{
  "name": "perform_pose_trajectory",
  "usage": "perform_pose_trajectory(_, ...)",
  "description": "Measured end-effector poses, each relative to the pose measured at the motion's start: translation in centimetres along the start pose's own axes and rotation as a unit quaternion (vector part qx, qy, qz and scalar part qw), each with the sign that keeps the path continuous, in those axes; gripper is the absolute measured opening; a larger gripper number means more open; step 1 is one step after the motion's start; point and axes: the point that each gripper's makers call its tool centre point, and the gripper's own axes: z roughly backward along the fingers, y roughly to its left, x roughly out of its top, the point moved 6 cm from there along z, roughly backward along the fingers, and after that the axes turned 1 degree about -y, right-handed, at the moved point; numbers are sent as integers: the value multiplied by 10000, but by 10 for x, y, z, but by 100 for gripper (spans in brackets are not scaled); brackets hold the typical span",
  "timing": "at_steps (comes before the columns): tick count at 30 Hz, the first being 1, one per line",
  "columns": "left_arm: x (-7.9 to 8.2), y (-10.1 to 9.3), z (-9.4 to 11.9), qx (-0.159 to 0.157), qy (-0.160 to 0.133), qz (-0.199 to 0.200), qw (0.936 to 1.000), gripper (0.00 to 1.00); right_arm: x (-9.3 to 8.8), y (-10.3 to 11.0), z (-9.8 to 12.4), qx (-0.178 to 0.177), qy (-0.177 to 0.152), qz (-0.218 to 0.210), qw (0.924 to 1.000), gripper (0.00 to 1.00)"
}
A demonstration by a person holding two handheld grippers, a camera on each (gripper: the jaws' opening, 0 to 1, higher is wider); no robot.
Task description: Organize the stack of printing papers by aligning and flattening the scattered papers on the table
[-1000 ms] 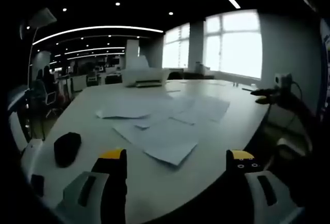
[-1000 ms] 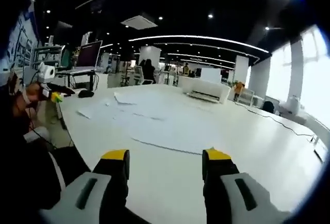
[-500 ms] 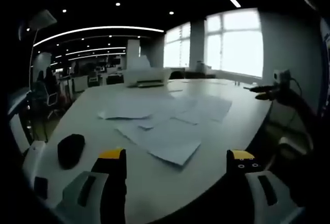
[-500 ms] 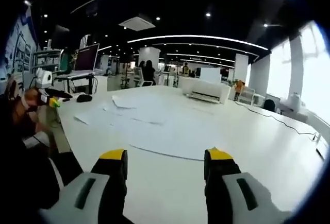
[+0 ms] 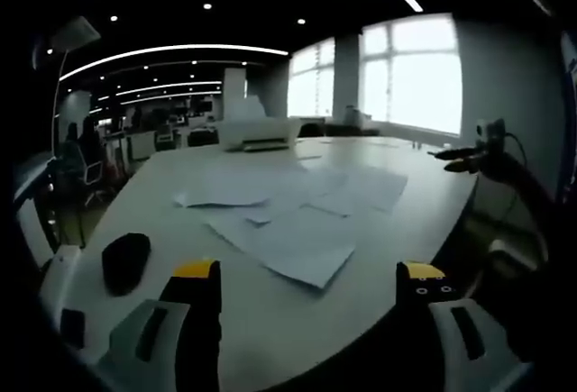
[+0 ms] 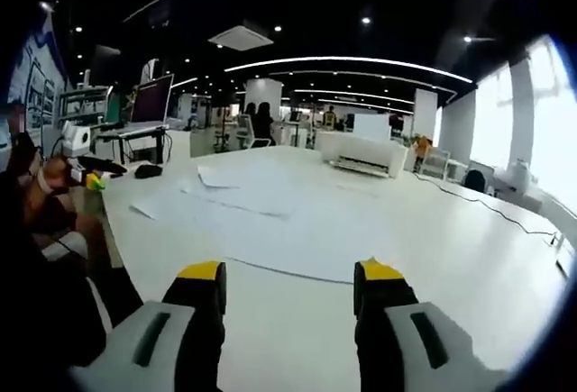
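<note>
Several white printing papers (image 5: pixel 288 216) lie scattered and overlapping across the middle of a big white table (image 5: pixel 162 221). My left gripper (image 5: pixel 309 277) is open near the table's near edge, short of the closest sheet, with nothing between its jaws. In the right gripper view the same papers (image 6: pixel 261 207) spread ahead over the tabletop. My right gripper (image 6: pixel 290 279) is open above the table, just before the nearest sheet's edge. The other gripper (image 5: pixel 473 153) shows at the right of the left gripper view, and at the far left of the right gripper view (image 6: pixel 86 171).
A black mouse (image 5: pixel 124 260) lies on the table left of my left gripper. A white printer (image 5: pixel 257 132) stands at the table's far end, also seen as a printer (image 6: pixel 365 155). A monitor (image 6: pixel 151 99) and desks stand beyond. A cable (image 6: pixel 487 212) crosses the right side.
Both views shifted only slightly; the papers and both grippers' jaws look unchanged.
</note>
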Motion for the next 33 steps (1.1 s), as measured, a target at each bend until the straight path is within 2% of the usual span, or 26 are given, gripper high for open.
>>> perform_pose_trajectory(9, 2, -2, -1, -24, -29, -10, 10000, 82, 8, -3, -11, -13, -108, 78, 9999, 55)
perform_pose_trajectory(33, 0, -1, -5, -55, -12, 22, 10000, 82, 3, -4, -40, 94, 39, -37, 9999, 52)
